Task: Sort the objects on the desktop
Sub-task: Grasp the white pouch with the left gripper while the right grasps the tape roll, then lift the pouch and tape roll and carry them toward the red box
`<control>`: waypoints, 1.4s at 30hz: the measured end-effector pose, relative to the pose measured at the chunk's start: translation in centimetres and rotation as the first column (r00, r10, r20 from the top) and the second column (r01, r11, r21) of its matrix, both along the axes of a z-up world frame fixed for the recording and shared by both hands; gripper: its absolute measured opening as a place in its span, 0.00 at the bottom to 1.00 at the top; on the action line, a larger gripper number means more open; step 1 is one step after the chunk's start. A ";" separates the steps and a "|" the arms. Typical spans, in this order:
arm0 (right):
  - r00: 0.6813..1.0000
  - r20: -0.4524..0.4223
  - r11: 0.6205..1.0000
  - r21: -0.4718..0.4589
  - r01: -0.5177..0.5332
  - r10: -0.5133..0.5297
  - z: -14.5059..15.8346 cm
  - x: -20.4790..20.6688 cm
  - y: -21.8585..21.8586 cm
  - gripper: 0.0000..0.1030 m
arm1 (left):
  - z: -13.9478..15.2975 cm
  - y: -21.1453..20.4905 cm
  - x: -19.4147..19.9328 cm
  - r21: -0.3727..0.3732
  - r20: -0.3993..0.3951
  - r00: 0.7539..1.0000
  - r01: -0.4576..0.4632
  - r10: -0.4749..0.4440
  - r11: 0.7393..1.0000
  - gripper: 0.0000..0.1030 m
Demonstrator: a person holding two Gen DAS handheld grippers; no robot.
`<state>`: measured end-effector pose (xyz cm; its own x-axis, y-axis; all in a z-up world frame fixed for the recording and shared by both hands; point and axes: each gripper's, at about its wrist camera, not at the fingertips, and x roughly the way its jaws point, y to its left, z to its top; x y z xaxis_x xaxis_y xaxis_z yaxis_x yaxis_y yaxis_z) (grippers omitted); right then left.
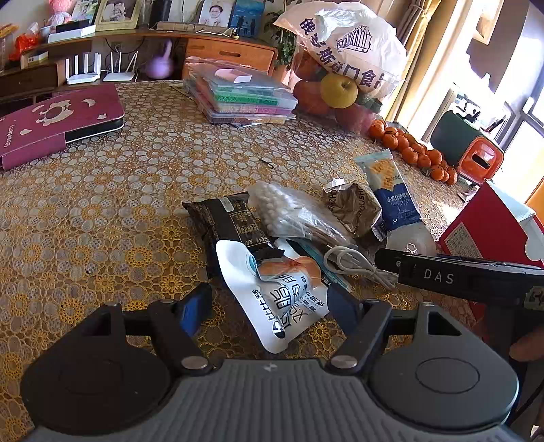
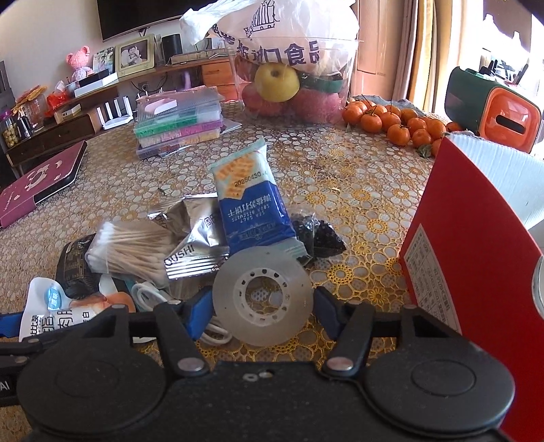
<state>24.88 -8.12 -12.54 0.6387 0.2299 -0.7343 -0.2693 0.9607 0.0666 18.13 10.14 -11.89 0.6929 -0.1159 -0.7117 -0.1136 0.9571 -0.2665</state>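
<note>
While flanked by blue pads [image 2: 199,314], clear tape roll [image 2: 261,297], upright.

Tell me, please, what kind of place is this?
Most likely a home living room: a table with a lace cloth holds snacks and fruit, and behind it a sideboard carries framed photos and routers.
</note>
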 end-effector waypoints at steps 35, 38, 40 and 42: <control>0.999 0.044 1.000 0.025 0.008 -0.009 2.4 -3.4 -2.1 0.57 | 2.3 -0.5 -2.0 -0.092 0.021 1.000 -0.004 0.006 0.996 0.19; 0.999 0.054 1.000 0.026 -0.001 -0.001 2.9 -4.1 -2.2 0.57 | 2.7 -0.7 -2.6 -0.092 0.023 1.000 -0.001 0.003 0.996 0.19; 0.998 0.058 1.000 0.027 -0.007 0.005 3.2 -4.6 -2.3 0.57 | 2.9 -0.8 -3.0 -0.088 0.025 1.000 0.003 -0.001 0.996 0.18; 0.998 0.061 0.999 0.028 -0.016 0.014 3.5 -5.1 -2.3 0.57 | 3.2 -1.0 -3.5 -0.088 0.027 1.000 0.003 0.000 0.996 0.18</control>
<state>19.80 -10.39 -9.07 0.6781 0.2601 -0.6874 -0.2881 0.9545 0.0770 14.66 9.19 -8.71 0.7117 -0.1786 -0.6794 -0.1039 0.9298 -0.3532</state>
